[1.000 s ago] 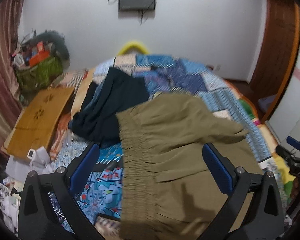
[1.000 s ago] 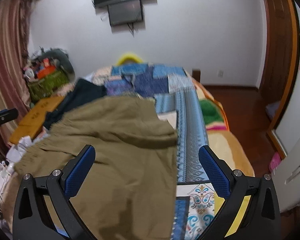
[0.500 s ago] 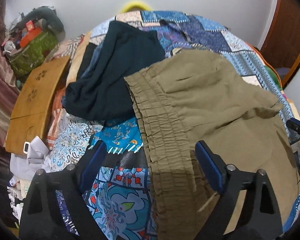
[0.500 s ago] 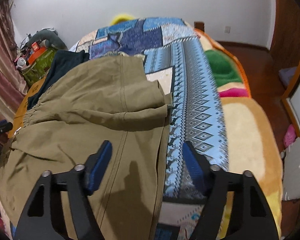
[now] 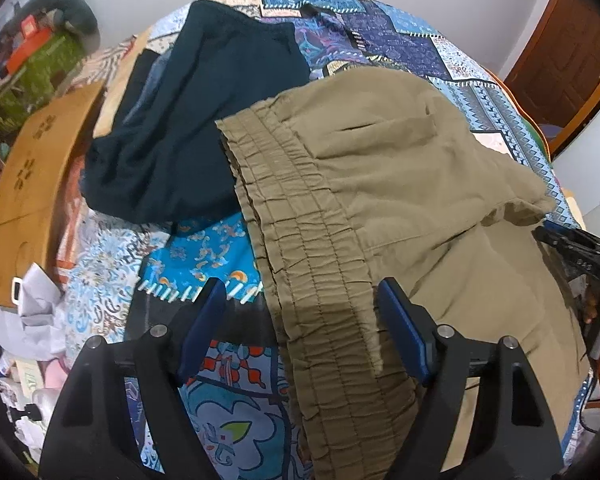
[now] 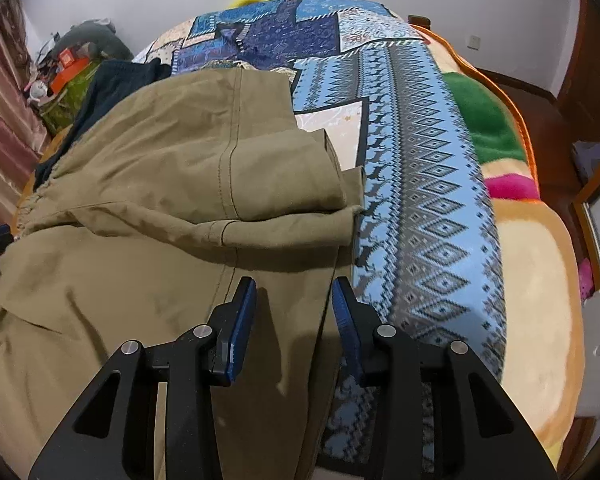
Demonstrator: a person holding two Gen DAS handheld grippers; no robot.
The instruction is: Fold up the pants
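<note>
Olive-brown pants [image 5: 400, 184] lie spread on a patchwork bedspread, with the gathered elastic waistband [image 5: 308, 248] running towards me. My left gripper [image 5: 300, 320] is open and hovers over the near end of the waistband, its jaws on either side of it. In the right wrist view the pants [image 6: 160, 208] show a folded-over leg. My right gripper [image 6: 294, 304] is open, jaws partly closed, straddling the pants' right edge. The right gripper also shows at the far right of the left wrist view [image 5: 572, 244].
A dark navy garment [image 5: 204, 128] lies beyond the waistband, partly under the pants. A wooden board [image 5: 32, 184] and clutter sit at the bed's left side. The blue patterned bedspread [image 6: 420, 184] and a fleece blanket [image 6: 540, 280] lie to the right. A door [image 5: 572, 48] is at the far right.
Both grippers have dropped and tilted down towards the pants. The left jaws have narrowed around the waistband. The right jaws have narrowed a lot over the pants' right edge.
</note>
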